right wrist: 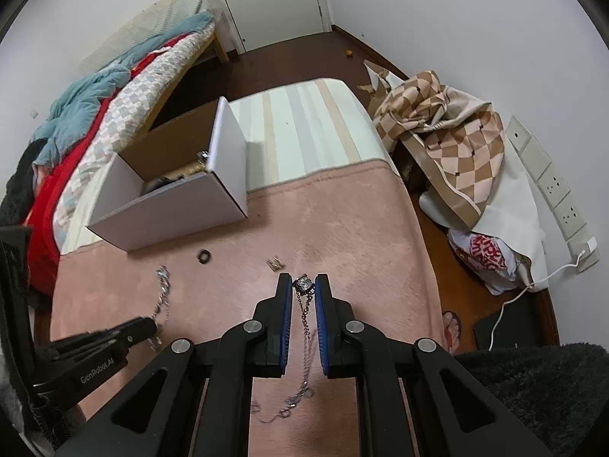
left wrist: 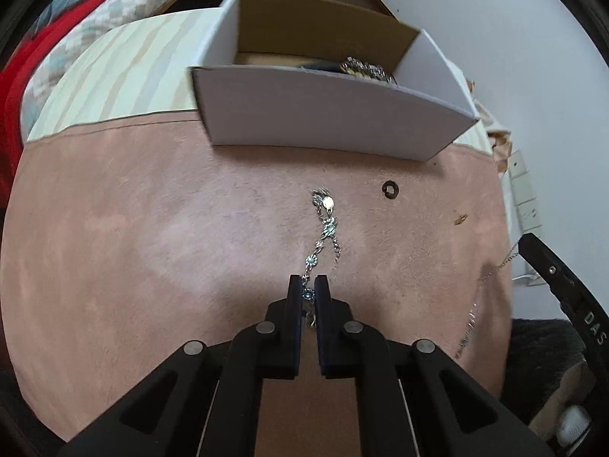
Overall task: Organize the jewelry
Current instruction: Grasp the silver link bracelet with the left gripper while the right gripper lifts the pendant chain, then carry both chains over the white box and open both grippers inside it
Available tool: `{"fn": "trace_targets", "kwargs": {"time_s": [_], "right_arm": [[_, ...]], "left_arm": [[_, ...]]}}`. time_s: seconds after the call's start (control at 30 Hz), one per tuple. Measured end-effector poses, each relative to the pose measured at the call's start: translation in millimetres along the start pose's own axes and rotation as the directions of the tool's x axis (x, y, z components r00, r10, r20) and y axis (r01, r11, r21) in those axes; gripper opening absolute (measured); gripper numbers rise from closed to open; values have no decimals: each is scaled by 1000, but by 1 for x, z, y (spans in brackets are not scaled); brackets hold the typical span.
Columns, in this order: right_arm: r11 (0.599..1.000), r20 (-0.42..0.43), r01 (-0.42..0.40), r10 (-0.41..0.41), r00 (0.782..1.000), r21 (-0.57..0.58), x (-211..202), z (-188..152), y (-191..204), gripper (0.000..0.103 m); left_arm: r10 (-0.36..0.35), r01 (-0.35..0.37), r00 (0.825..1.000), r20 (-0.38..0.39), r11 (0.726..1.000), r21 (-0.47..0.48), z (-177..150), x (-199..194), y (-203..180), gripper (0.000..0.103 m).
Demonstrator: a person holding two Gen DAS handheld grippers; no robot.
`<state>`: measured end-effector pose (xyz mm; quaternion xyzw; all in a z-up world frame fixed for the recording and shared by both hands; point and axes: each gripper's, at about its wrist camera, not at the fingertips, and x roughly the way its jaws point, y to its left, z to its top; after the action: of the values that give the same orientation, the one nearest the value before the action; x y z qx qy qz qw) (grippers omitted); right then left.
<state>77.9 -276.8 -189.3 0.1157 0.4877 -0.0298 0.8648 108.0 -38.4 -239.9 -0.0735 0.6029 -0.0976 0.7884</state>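
Both grippers are closed on jewelry. Left gripper [left wrist: 308, 285] has its fingers nipped together on one end of a silver bracelet [left wrist: 323, 228] set with pale blue stones, the rest of which lies stretched across the pink blanket [left wrist: 152, 228] toward the white cardboard box [left wrist: 327, 118]. Right gripper [right wrist: 303, 285] is clamped narrowly on the pendant of a fine chain necklace [right wrist: 304, 327], whose chain hangs down between the fingers and trails onto the blanket below. Several risks follow from this. The left grip sits on a single small link near the fingertips, so a quick lift could let the bracelet slip out, or the trailing length could drag and snag in the blanket's nap. The necklace's dangling chain may swing, and since the two grippers work near each other, it could tangle with the bracelet or catch on the other tool. The box wall is upright and fairly tall; a low carry would drape either chain over its rim instead of inside, where other pieces already lie. A small dark ring [left wrist: 390, 189] and a little clip-like piece [right wrist: 275, 263] rest loose on the blanket between the grippers and the box, and a dragging chain could sweep them off.
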Motion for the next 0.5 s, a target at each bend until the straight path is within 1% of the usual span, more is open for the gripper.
{"fn": "trace_targets", "kwargs": {"time_s": [0.13, 0.27, 0.37, 0.5], "right_arm": [[999, 11, -45, 44, 999, 11, -11, 9, 6, 12], [996, 20, -88, 88, 996, 23, -23, 19, 11, 12], [992, 28, -122, 122, 992, 18, -34, 31, 19, 12], [985, 45, -174, 174, 984, 4, -52, 53, 32, 12]], "left_arm": [[-43, 44, 999, 27, 999, -29, 0, -26, 7, 4], [-75, 78, 995, 69, 996, -39, 5, -52, 9, 4], [-109, 114, 988, 109, 993, -39, 8, -77, 12, 4], [-155, 162, 975, 160, 986, -30, 28, -107, 5, 4]]}}
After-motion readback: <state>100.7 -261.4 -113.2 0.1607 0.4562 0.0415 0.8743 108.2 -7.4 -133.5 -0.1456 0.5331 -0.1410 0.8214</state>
